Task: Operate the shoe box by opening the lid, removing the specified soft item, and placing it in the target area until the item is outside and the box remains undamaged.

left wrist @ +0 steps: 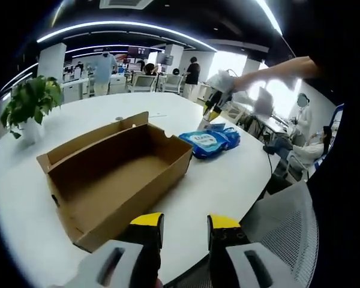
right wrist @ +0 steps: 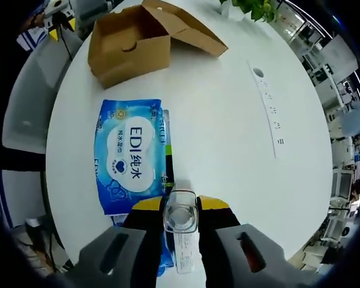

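The brown cardboard shoe box [left wrist: 117, 174] stands open on the round white table [left wrist: 228, 186], its inside bare and its lid folded back on the far side. Just past its right corner lies a blue wet-wipes pack [left wrist: 210, 141]. In the right gripper view the pack [right wrist: 132, 156] lies flat, printed side up, with the box [right wrist: 138, 42] beyond it. My right gripper [right wrist: 180, 207] is shut on the pack's clear end seal; in the left gripper view the right gripper [left wrist: 213, 107] shows at the pack's far end. My left gripper [left wrist: 185, 225] hangs open off the table edge, by the box's near corner.
A potted plant [left wrist: 30, 105] stands at the table's far left. A grey mesh chair [left wrist: 288, 234] sits beside the table edge under my left gripper. A socket strip [right wrist: 269, 108] runs along the tabletop. People and desks fill the office behind.
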{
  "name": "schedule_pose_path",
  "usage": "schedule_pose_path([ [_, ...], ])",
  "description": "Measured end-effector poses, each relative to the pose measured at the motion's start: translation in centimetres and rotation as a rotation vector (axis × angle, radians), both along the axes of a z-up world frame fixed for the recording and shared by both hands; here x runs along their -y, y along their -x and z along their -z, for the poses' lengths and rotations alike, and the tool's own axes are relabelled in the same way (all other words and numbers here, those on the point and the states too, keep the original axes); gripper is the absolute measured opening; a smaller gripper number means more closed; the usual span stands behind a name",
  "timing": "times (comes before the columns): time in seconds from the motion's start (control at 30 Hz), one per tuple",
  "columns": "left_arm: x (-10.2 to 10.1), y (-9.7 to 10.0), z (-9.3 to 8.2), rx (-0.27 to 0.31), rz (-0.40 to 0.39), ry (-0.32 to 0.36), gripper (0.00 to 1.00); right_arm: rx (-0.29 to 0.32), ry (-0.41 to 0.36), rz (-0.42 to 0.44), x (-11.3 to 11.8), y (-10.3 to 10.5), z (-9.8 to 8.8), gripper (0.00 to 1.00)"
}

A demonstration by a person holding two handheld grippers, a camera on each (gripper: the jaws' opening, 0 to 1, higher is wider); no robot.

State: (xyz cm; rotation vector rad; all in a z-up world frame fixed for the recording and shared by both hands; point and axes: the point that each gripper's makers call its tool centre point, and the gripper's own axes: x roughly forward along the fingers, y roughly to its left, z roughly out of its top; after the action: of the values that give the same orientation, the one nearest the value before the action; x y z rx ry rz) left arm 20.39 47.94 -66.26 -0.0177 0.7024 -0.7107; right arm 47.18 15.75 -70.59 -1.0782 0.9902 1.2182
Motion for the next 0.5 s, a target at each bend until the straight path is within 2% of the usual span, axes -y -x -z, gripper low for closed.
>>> schedule_pose_path([
  [0.3, -0.12, -0.21, 0.18, -0.006, -0.012, 0.007, 0.29, -0.008, 0.025, -0.058, -0.63, -0.33, 0.29, 0.19],
  [0.5, -0.21, -0.29, 0.35, -0.008, -0.022, 0.003, 0.29, -0.005, 0.033, -0.053, -0.4, -0.85, 0.5, 0.19],
])
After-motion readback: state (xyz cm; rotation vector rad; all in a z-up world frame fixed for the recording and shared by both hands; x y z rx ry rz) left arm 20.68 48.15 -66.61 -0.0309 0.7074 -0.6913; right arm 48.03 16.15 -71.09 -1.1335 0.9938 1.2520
